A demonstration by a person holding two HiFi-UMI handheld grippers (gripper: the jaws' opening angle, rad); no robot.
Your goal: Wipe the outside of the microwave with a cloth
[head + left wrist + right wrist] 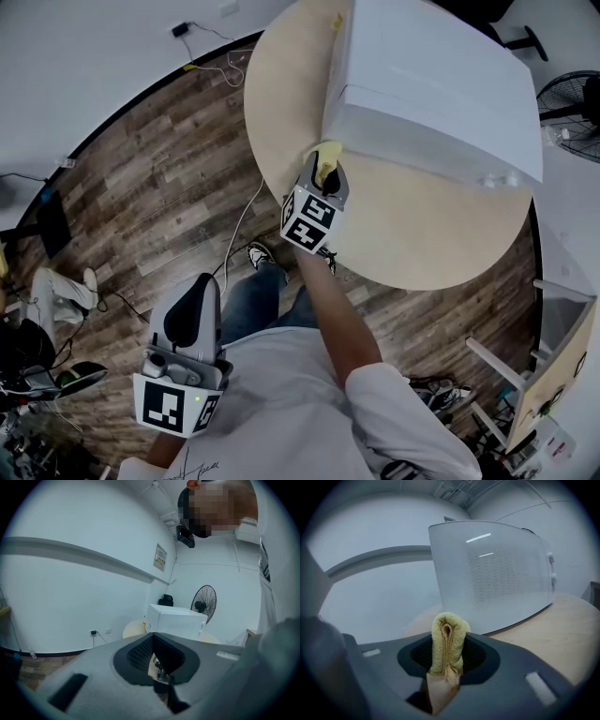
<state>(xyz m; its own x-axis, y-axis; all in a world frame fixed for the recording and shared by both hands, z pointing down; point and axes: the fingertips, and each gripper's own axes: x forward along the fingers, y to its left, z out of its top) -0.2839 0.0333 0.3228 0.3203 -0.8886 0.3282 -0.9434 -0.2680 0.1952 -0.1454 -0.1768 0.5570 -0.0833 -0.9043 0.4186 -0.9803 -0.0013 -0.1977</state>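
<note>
A brown wood-plank floor (159, 187) spreads beneath a round pale wooden table (422, 234). Low by the person's waist, the left gripper (157, 660) has its jaws together on nothing. Farther out, the right gripper (447, 660) clamps a folded yellow-green terry cloth (447, 639) just beside the perforated side of the boxy white microwave (497, 583) standing on the table.
</note>
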